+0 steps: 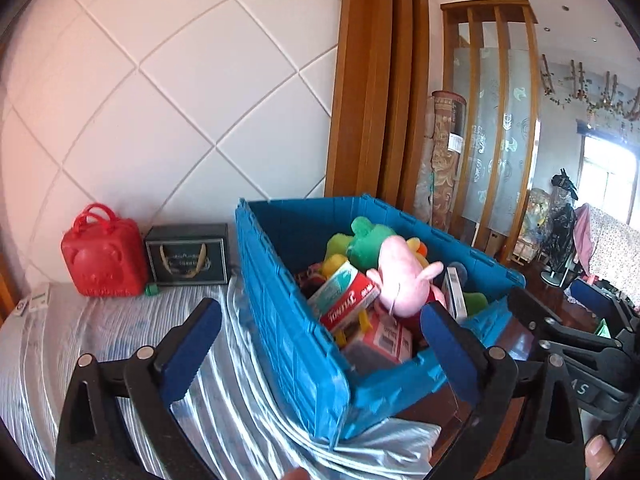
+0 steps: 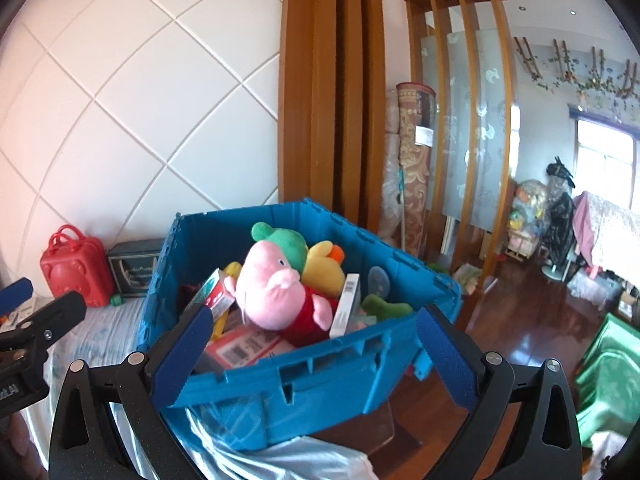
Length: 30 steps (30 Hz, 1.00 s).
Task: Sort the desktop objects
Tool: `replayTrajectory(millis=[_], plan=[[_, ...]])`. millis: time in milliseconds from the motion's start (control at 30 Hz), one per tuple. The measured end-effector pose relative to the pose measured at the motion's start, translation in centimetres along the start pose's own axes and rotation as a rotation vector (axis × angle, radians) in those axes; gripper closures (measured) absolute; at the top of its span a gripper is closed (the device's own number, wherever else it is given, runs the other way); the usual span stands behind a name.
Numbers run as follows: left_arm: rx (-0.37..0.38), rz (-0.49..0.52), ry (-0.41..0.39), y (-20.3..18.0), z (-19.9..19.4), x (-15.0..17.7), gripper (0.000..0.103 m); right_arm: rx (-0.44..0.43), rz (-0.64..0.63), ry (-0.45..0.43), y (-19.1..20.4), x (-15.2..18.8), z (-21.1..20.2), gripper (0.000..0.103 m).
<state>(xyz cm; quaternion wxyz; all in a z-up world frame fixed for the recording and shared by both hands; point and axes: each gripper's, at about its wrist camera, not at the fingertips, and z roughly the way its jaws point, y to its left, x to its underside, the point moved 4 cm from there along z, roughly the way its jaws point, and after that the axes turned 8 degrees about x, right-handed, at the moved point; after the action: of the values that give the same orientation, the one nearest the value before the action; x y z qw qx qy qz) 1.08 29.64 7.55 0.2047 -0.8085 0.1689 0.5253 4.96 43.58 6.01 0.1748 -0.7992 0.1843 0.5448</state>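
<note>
A blue plastic crate [image 1: 288, 320] stands on the striped cloth at the table's corner; it also shows in the right wrist view [image 2: 304, 380]. It holds a pink pig plush [image 1: 400, 280] [image 2: 272, 292], a green plush [image 1: 368, 240], a yellow duck plush [image 2: 324, 268], a red-and-white Tylenol box [image 1: 348, 300] and other boxes. My left gripper [image 1: 320, 344] is open and empty, its fingers either side of the crate's near corner. My right gripper [image 2: 312, 352] is open and empty in front of the crate's near wall.
A red bear-shaped case [image 1: 104, 256] and a dark gift box [image 1: 188, 254] stand against the white panelled wall. Small cards [image 1: 38, 298] lie at the far left. Right of the crate the table ends; wooden floor, a green bin [image 2: 612, 372] and clutter lie beyond.
</note>
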Motion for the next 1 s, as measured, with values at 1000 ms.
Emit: replayTrajectory(millis=[1000], plan=[[-0.078,0.034,0.041,-0.5,-3.1,2.4,0.002,-0.023,-0.027,0.003,-0.1,2.4,-1.9,0.0]])
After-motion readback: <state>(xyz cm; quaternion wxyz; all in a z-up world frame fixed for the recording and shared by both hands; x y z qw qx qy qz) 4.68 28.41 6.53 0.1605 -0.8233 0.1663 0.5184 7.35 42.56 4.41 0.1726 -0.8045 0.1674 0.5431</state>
